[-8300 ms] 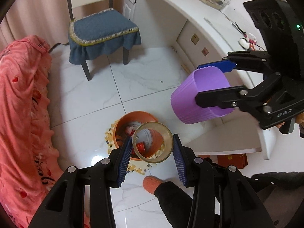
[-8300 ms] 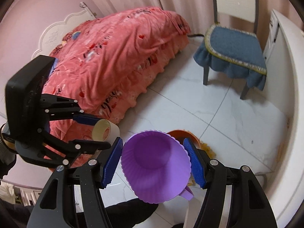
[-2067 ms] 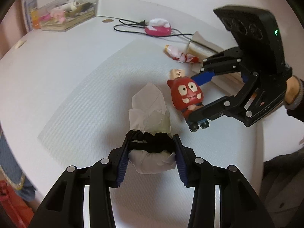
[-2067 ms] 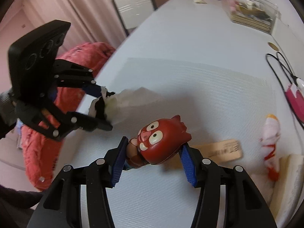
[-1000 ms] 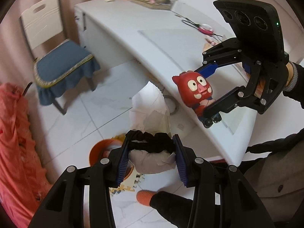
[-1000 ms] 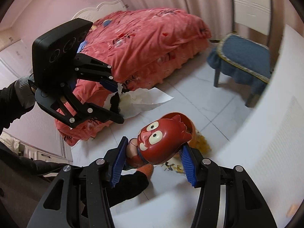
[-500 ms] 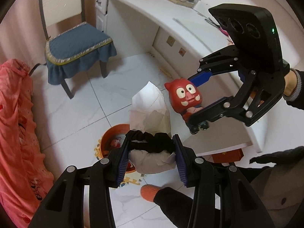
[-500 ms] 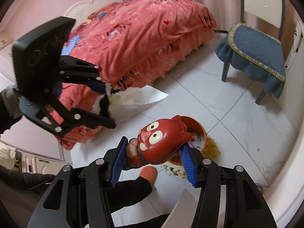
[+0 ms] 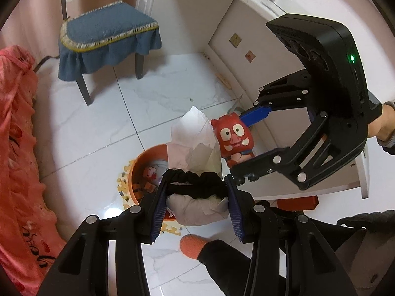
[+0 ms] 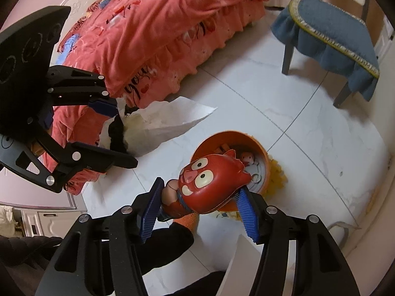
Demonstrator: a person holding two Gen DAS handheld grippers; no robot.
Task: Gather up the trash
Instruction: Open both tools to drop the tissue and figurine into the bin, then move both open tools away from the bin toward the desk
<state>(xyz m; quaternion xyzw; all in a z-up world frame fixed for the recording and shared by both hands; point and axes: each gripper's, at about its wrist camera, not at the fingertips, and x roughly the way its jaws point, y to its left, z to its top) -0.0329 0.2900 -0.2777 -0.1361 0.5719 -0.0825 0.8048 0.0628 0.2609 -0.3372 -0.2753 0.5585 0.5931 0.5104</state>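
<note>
While the left gripper [image 9: 196, 197] is hanging above the white tiled floor [image 9: 153, 98], its blue-padded fingers [image 9: 158, 209] are clamping a wad of white tissue paper [image 9: 195, 148] with a black fabric scrunchie [image 9: 195, 181] stretched across it, the scrunchie running between the two pads. The tissue is standing up past the fingertips in a pointed, perforated sheet. Just beyond and to the right of it, the right gripper [image 9: 249, 145] is pinching a red cartoon-pig toy figure [image 9: 233, 139], whose face is turning toward the left wrist camera and whose side is nearly touching the tissue.

In the right wrist view, the right gripper [image 10: 201, 194] is squeezing the same toy figure [image 10: 209, 185] by its sides, with the head pointing away from the camera. Directly below and behind the toy, an orange round trash bin [image 10: 209, 140] is sitting on the floor, holding a small doll-like item and other scraps, with yellow and white bits lying around its base. The left gripper [image 10: 116, 133] is showing to the left, with its tissue [image 10: 163, 120] reaching toward the bin but staying short of its rim.

A person's orange-socked foot [image 9: 193, 245] is resting on the tiles near the bin [image 9: 148, 157]. Farther off, a pink-red bed cover [image 10: 160, 24] is draping to the floor, a chair with a blue cushion [image 9: 108, 32] is standing by a white desk [image 9: 246, 2].
</note>
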